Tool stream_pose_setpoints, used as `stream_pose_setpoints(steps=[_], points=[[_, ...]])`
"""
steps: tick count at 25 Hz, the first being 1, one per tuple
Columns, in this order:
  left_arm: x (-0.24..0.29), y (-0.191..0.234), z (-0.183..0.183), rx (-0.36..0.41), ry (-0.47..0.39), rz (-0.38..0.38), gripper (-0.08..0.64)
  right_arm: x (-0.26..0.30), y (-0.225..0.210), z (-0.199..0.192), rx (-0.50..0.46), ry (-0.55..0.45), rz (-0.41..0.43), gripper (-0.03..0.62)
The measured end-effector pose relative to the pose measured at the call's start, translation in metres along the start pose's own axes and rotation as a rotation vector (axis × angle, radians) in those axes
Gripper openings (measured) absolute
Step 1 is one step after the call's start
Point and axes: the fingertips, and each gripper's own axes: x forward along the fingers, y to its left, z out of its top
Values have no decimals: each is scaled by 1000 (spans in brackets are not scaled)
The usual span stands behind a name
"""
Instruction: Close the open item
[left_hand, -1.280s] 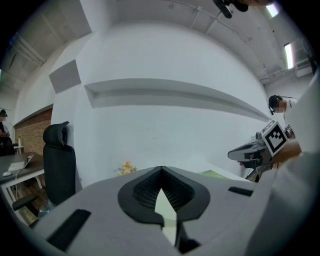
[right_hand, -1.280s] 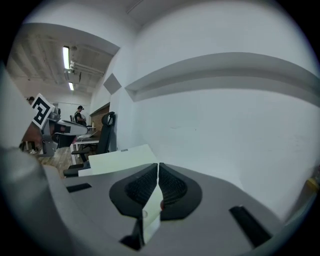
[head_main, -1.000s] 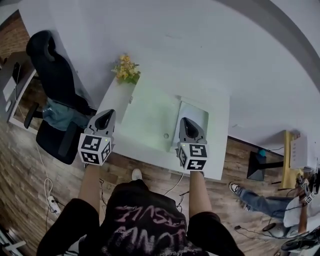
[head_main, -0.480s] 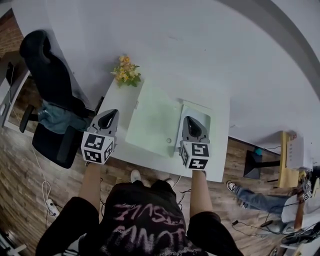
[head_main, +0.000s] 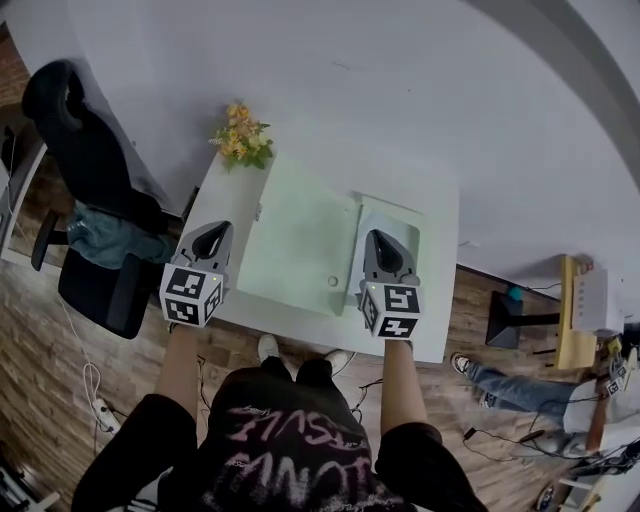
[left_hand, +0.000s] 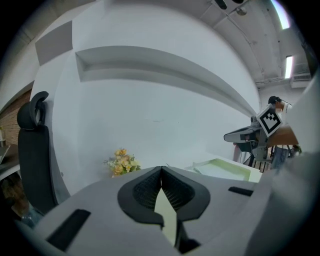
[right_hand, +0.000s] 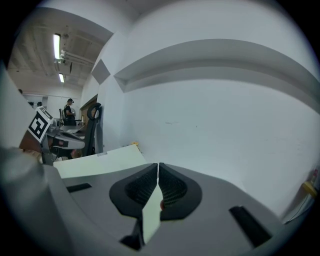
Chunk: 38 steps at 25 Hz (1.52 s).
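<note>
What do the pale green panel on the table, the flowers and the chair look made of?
The pale green panel looks like smooth matte plastic or coated board: flat, even colour, no grain. The flowers may be artificial; too small to tell. The chair shows matte black padding, fabric or mesh.

Tally: desk and floor

Two grippers: left gripper (head_main: 211, 232), right gripper (head_main: 384, 243). One white table (head_main: 436, 292), carrying one pale green open box (head_main: 295, 235) and one bunch of yellow flowers (head_main: 240, 138). One black office chair (head_main: 85, 150), one power strip (head_main: 100, 405) on the floor, and one bystander (head_main: 500, 385) at far right.
</note>
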Motion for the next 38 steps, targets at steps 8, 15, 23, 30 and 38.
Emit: stream_pose_setpoints(steps=[8, 15, 23, 30, 38], points=[[23, -9, -24, -9, 70, -78, 15, 9, -13, -26, 7, 55, -18, 26], [34, -19, -24, -37, 48, -126, 33, 12, -21, -43, 2, 96, -31, 26], [34, -42, -2, -43, -15, -209, 48, -1, -33, -49, 14, 95, -52, 26], [43, -97, 10, 88, -10, -315, 48, -25, -54, -48, 33, 75, -93, 26], [53, -147, 29, 135, -42, -406, 48, -60, -89, -61, 62, 69, -161, 26]])
